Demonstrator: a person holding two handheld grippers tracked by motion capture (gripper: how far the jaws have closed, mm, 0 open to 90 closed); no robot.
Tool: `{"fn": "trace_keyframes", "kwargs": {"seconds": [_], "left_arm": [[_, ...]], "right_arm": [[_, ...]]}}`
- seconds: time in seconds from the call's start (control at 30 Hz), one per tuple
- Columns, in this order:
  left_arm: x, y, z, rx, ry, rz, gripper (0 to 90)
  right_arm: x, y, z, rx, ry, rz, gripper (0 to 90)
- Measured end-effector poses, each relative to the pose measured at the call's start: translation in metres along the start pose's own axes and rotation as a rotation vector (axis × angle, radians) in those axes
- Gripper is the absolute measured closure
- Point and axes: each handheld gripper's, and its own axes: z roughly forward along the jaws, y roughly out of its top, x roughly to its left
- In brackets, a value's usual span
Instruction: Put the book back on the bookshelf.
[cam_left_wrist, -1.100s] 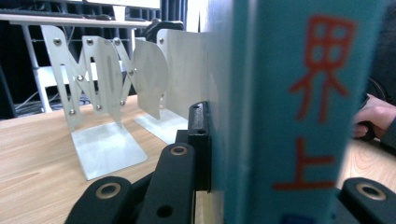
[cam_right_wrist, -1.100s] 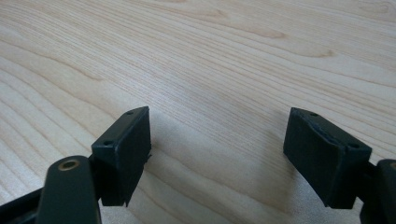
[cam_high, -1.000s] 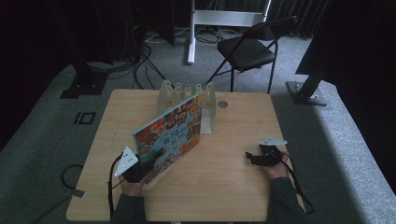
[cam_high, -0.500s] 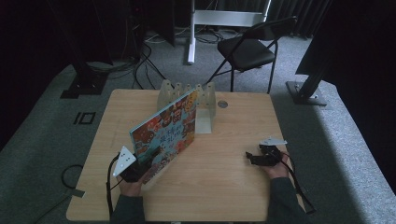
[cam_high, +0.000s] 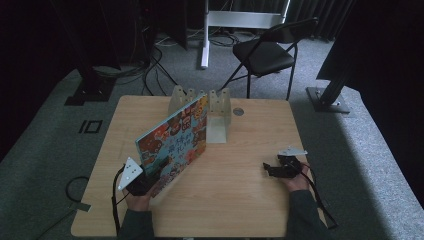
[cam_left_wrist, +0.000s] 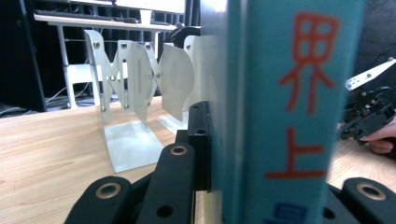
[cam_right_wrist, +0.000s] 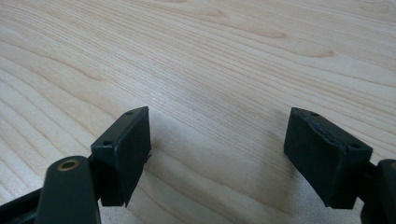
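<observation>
The book (cam_high: 175, 142) has a busy cover of orange, red and teal figures; its spine (cam_left_wrist: 285, 107) is teal with red-orange characters. The bookends (cam_left_wrist: 135, 88) look silvery-white, the table (cam_high: 240, 200) pale wood-grain, both grippers' jaws black.

dark studio: black curtains (cam_high: 55, 30), cables (cam_high: 150, 65)

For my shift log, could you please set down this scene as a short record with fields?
work in hand: standing a book into a rack
book: colourful cover, tilted up off the table, far end near the rack
left gripper: shut on the book's near end
right gripper: open, holds nothing, low over the table
rack: metal dividers, at the table's far edge
</observation>
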Motion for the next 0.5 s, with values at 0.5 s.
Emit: {"fn": "trace_keyframes", "kwargs": {"seconds": [0.5], "left_arm": [[0.0043, 0.0009, -0.0057, -0.011, 0.04, -0.005, 81.1]], "right_arm": [[-0.0001, 0.0, 0.0, 0.0, 0.001, 0.001, 22.5]]}}
